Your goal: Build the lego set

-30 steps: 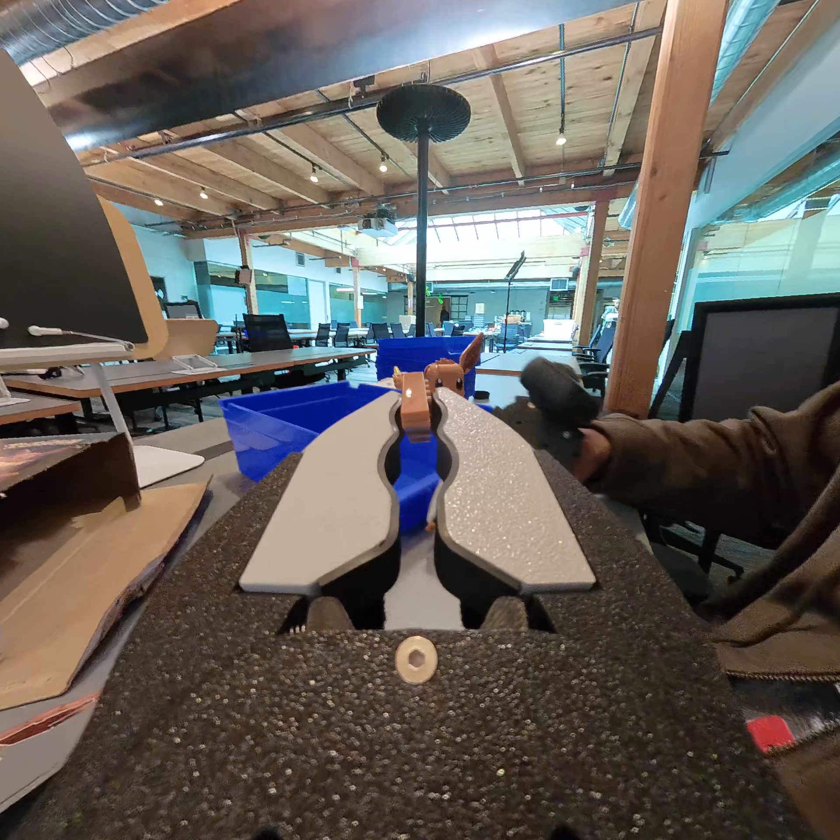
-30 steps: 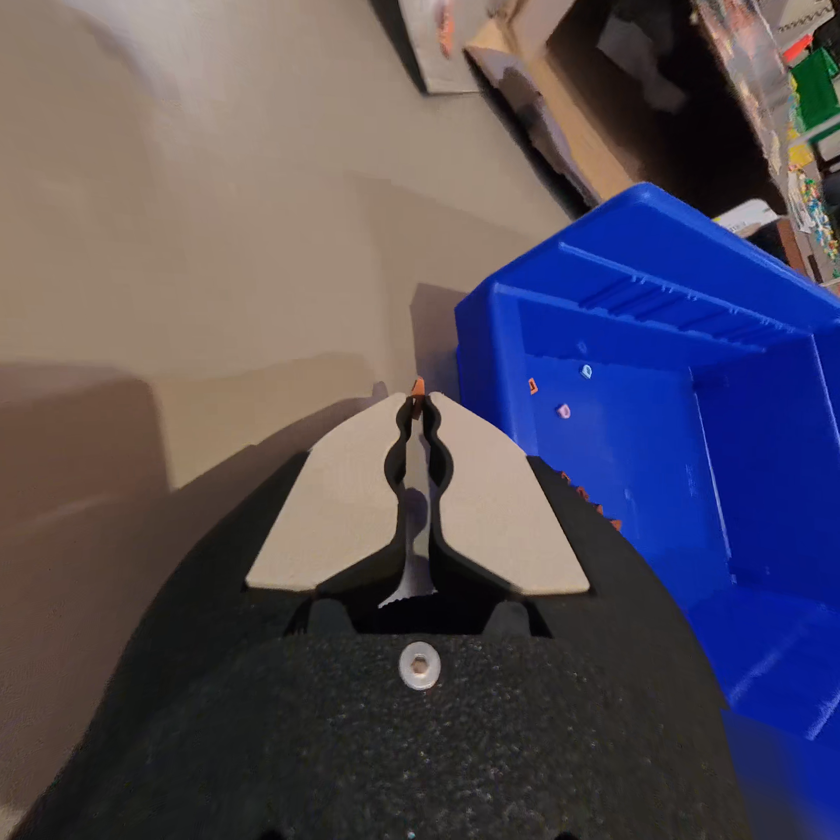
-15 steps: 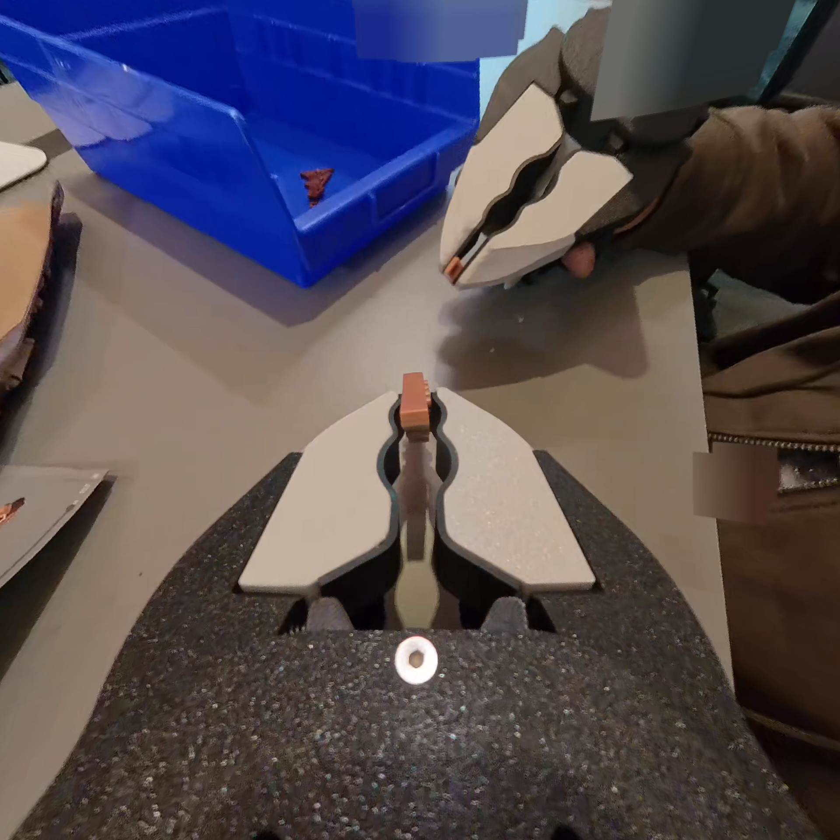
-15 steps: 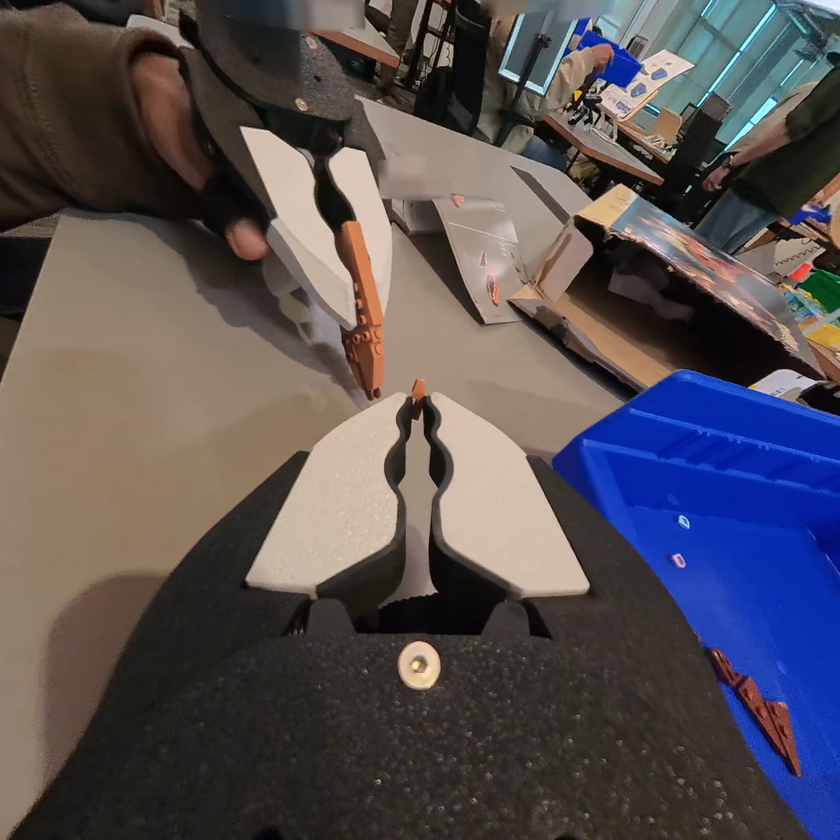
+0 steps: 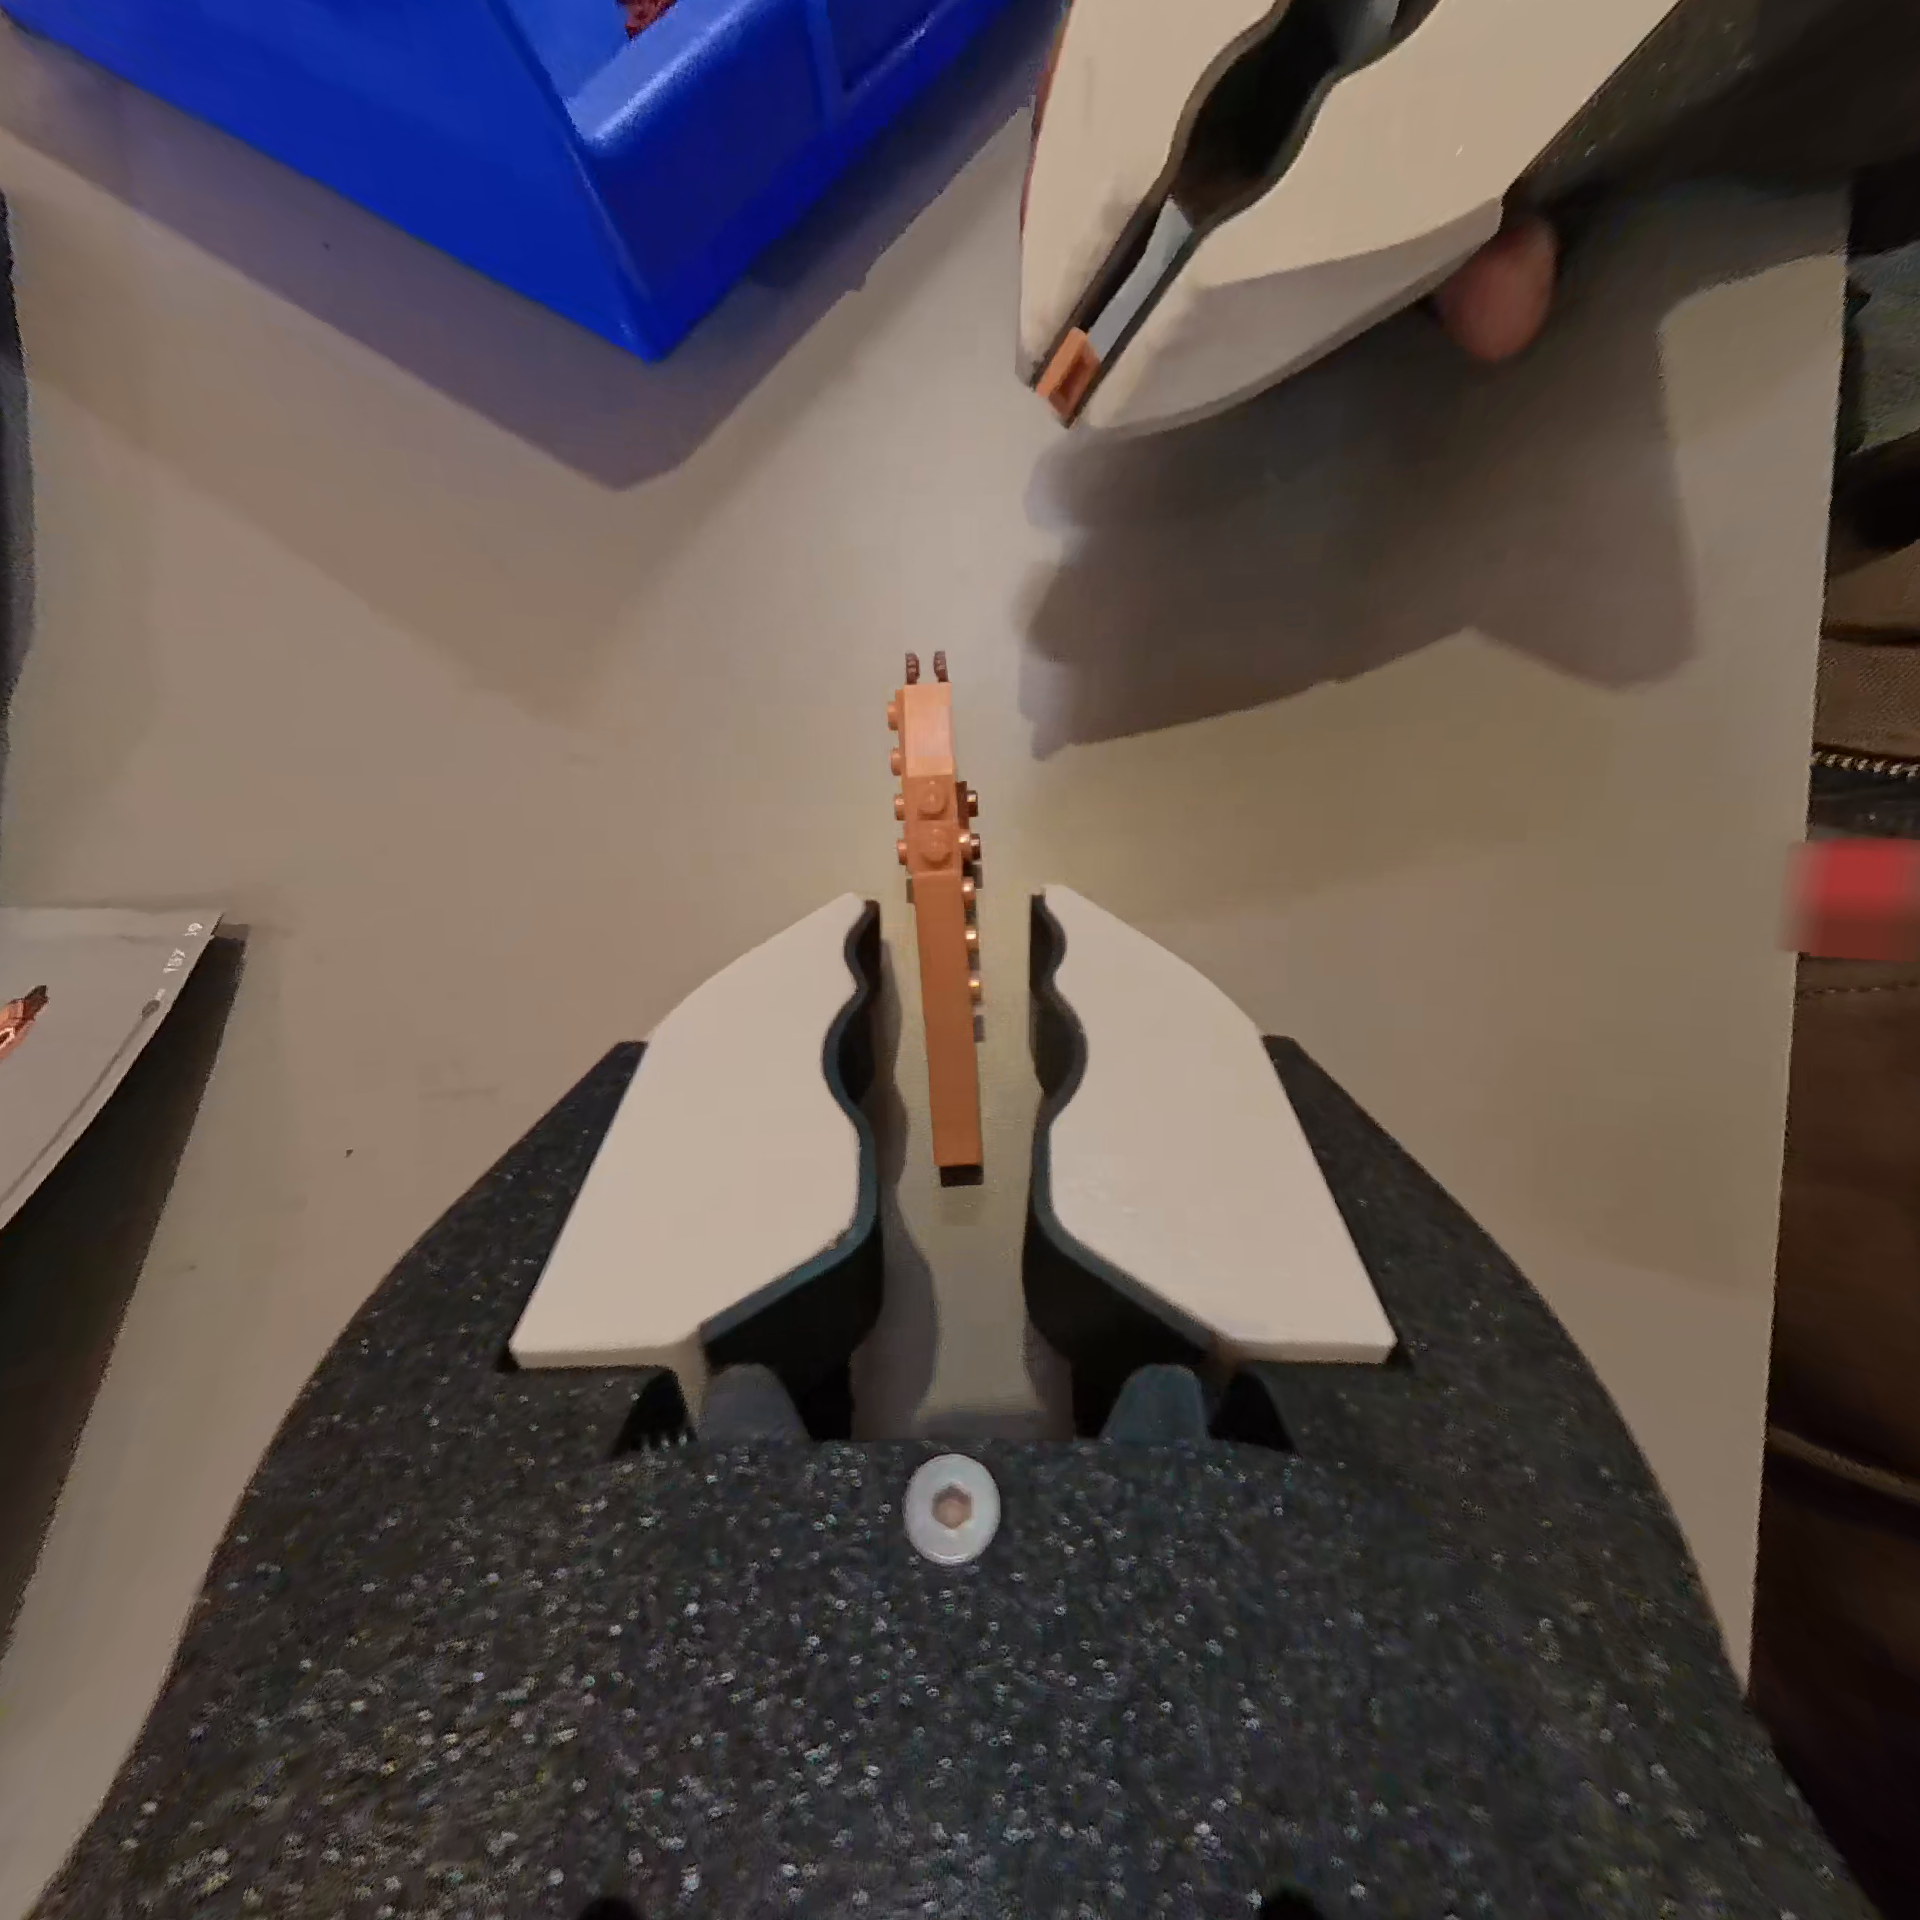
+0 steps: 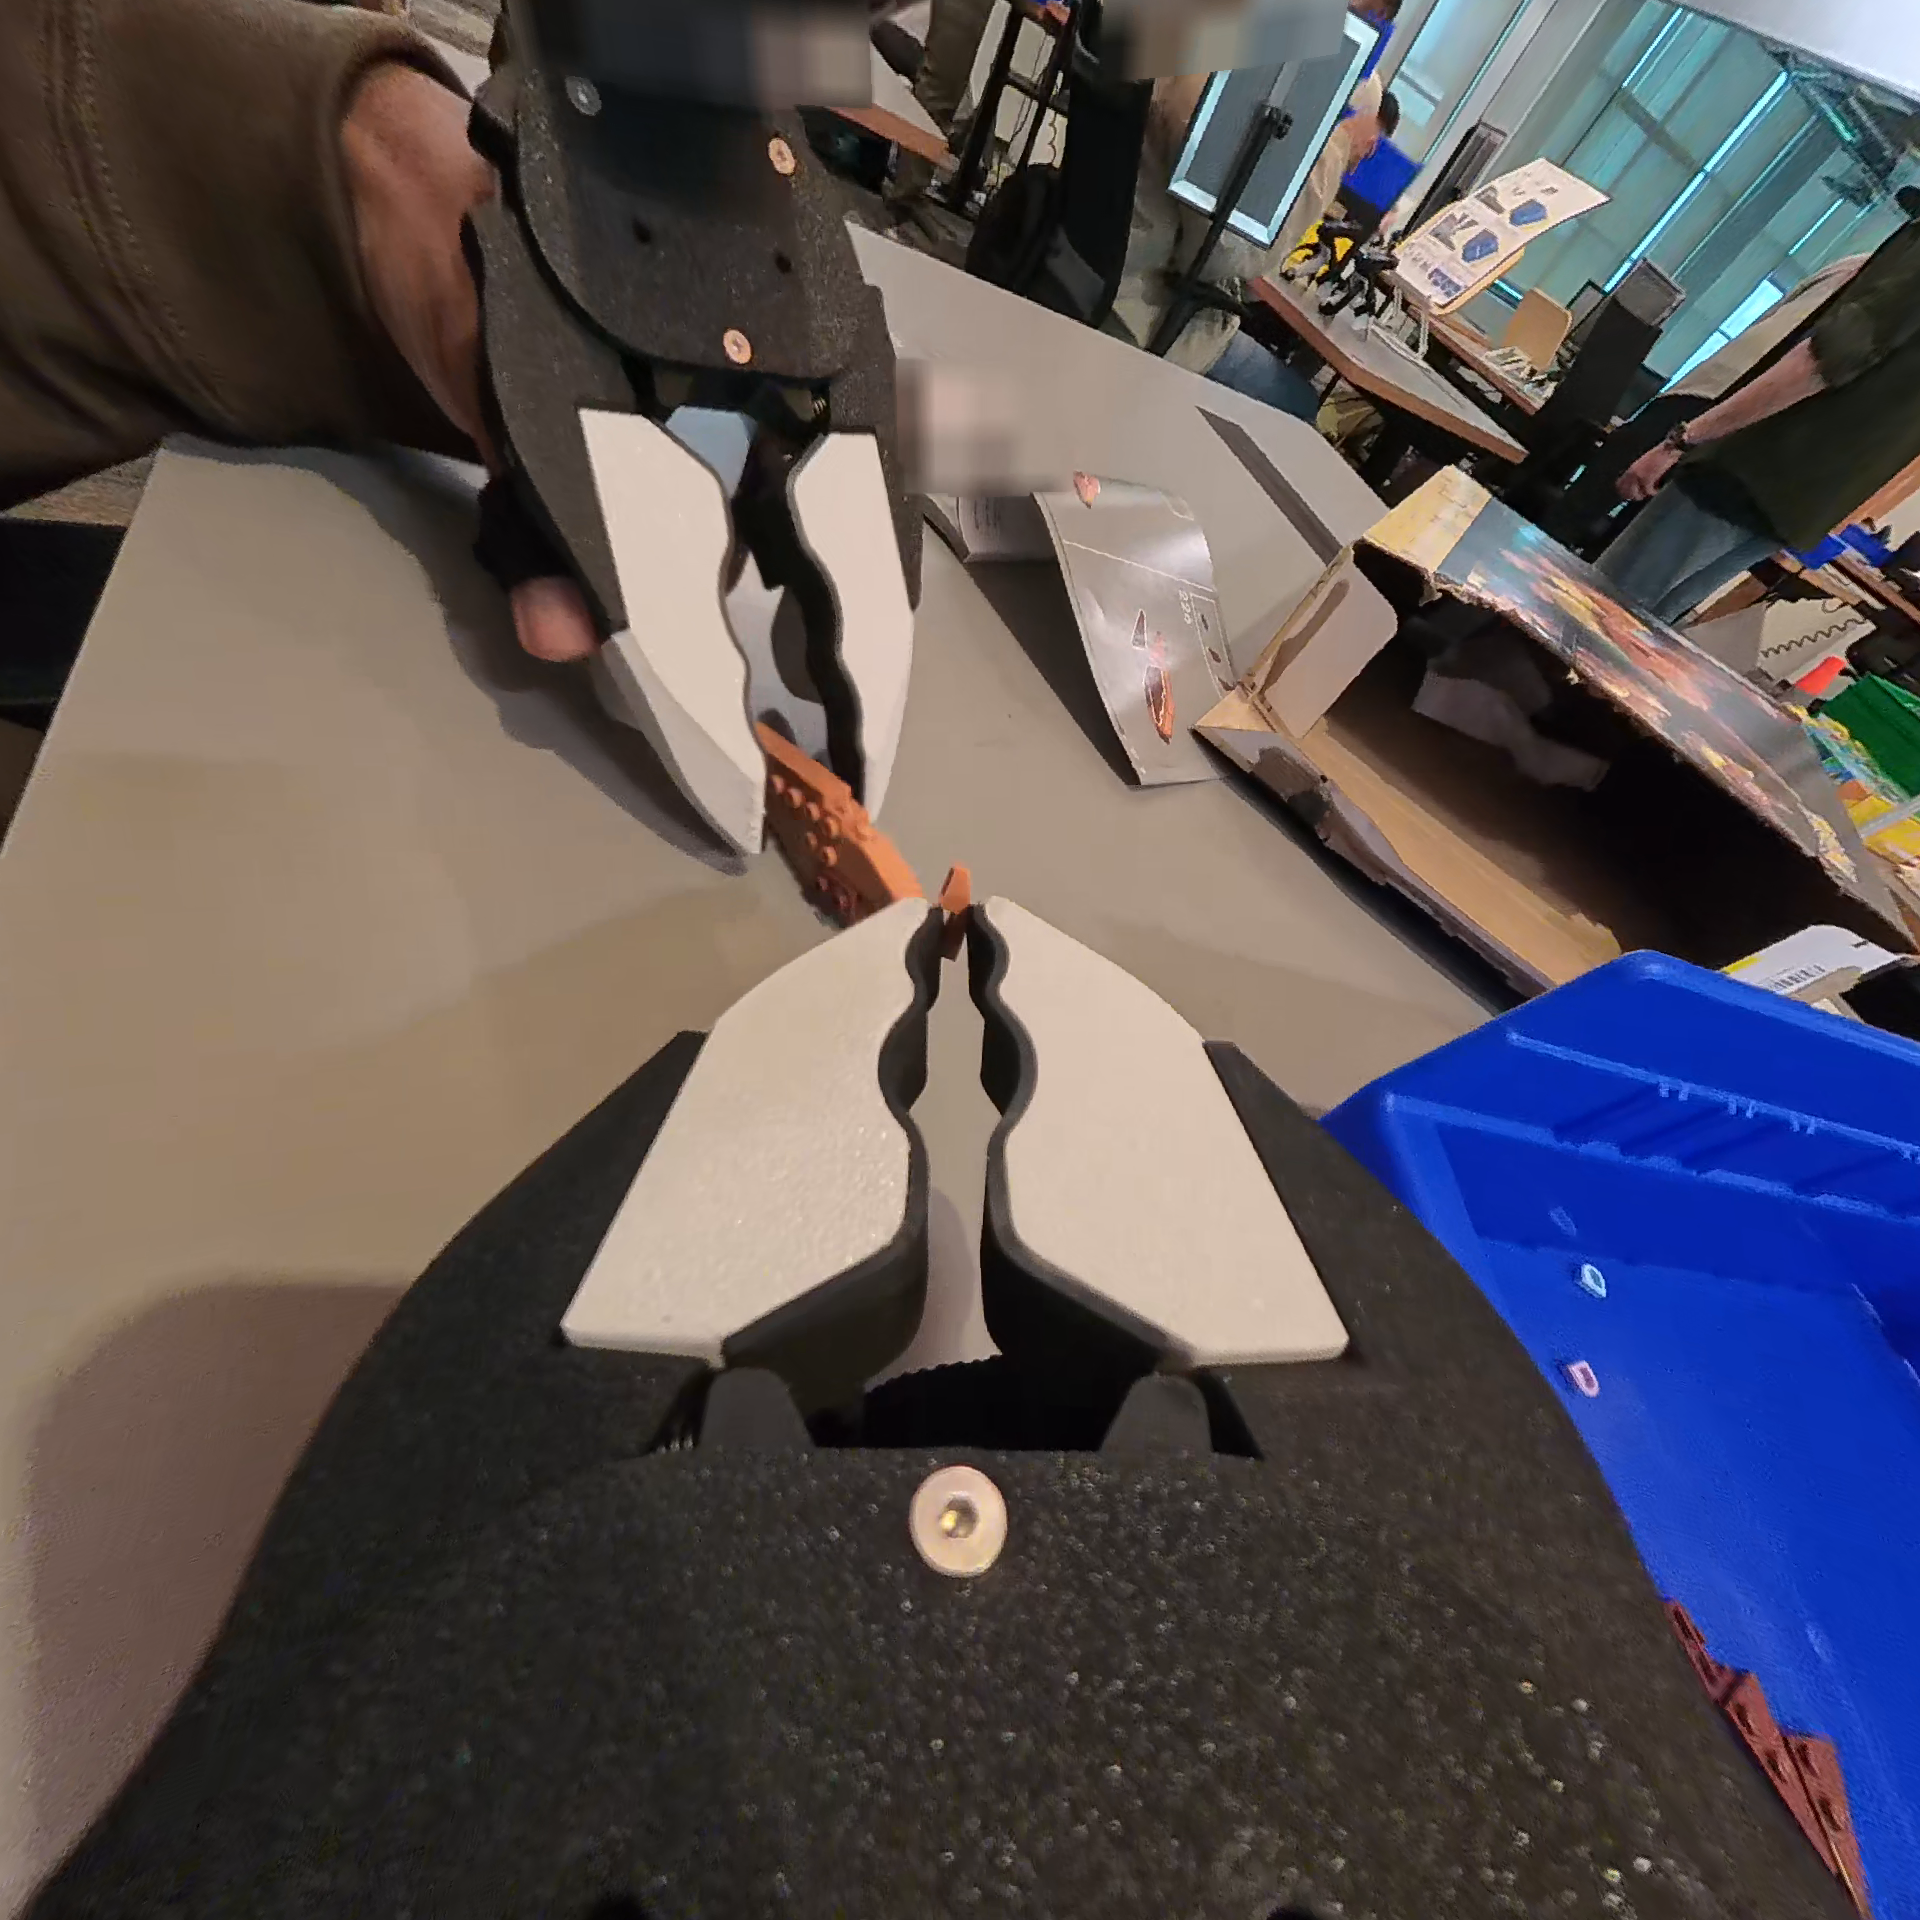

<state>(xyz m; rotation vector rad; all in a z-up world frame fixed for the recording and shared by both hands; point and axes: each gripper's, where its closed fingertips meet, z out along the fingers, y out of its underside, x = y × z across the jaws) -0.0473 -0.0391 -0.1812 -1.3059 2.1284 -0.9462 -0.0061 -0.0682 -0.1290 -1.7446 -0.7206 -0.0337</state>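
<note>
My left gripper (image 5: 954, 899) is open just above the grey table (image 5: 416, 675). A long orange brick assembly (image 5: 940, 935) lies between its pads with a gap on each side, so it is not gripped. The right wrist view shows the assembly (image 6: 831, 842) on the table under the left gripper (image 6: 810, 821). My right gripper (image 6: 954, 914) is shut on a small orange piece (image 6: 954, 899) at its fingertips. It hovers close to the assembly's far end. The left wrist view also shows the right gripper (image 5: 1075, 384) with that piece (image 5: 1070, 369).
A blue bin (image 5: 520, 156) stands on the table, to the right in the right wrist view (image 6: 1662, 1195), holding a few small parts. An open booklet (image 6: 1143, 623) and a torn cardboard box (image 6: 1507, 727) lie beyond. People stand at desks in the background. Spacing between my two grippers at the tips: around 8 cm.
My left gripper came down to the table and opened, letting go of the orange assembly it held. My right gripper stayed shut on the small orange piece and moved closer.
</note>
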